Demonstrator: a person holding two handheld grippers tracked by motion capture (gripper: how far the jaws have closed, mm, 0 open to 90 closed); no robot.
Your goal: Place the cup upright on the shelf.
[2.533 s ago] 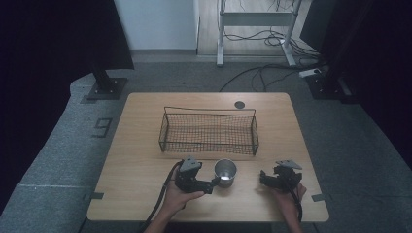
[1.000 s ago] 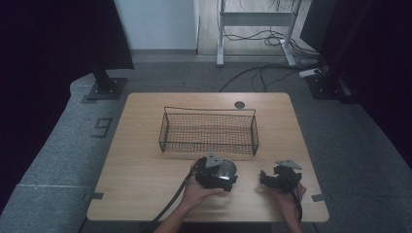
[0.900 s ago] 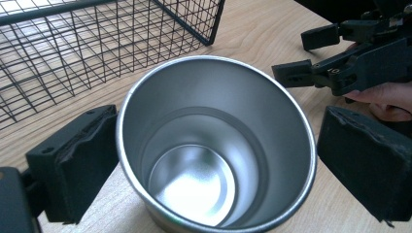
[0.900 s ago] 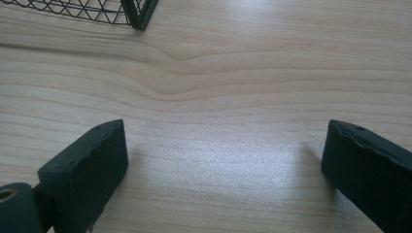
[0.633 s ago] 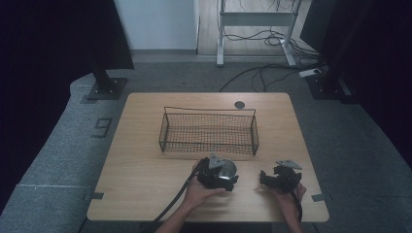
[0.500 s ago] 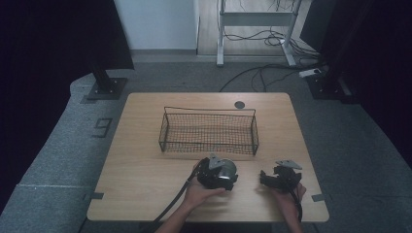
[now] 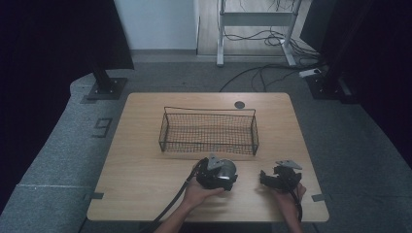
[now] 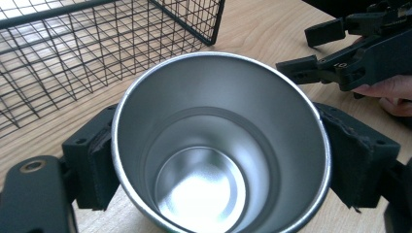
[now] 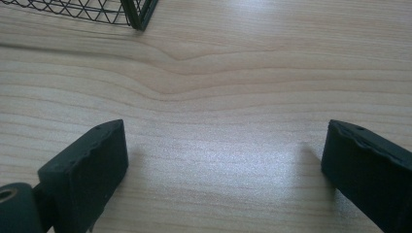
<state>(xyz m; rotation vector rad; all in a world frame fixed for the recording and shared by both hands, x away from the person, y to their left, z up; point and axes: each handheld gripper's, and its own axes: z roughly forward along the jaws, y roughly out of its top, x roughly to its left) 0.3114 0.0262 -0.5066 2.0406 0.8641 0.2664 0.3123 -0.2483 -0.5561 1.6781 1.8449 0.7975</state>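
Where high view blurs it, left gripper [image 8: 214,160] jaws clamp steel cup [image 8: 218,145]; right gripper [image 9: 223,174] spread.

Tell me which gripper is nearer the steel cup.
Left. The left gripper has its jaws around the steel cup, a pad against each side; the right gripper rests open on the table, apart from it.

Wooden table [image 7: 145,145] with a black wire basket [image 7: 209,130] at centre. Left gripper [image 7: 217,174] sits just in front of the basket, around a metal cup [image 7: 227,168]. Right gripper [image 7: 278,177] is near the table's front right, jaws apart, nothing between them. Cables [image 7: 262,41] on the floor behind.
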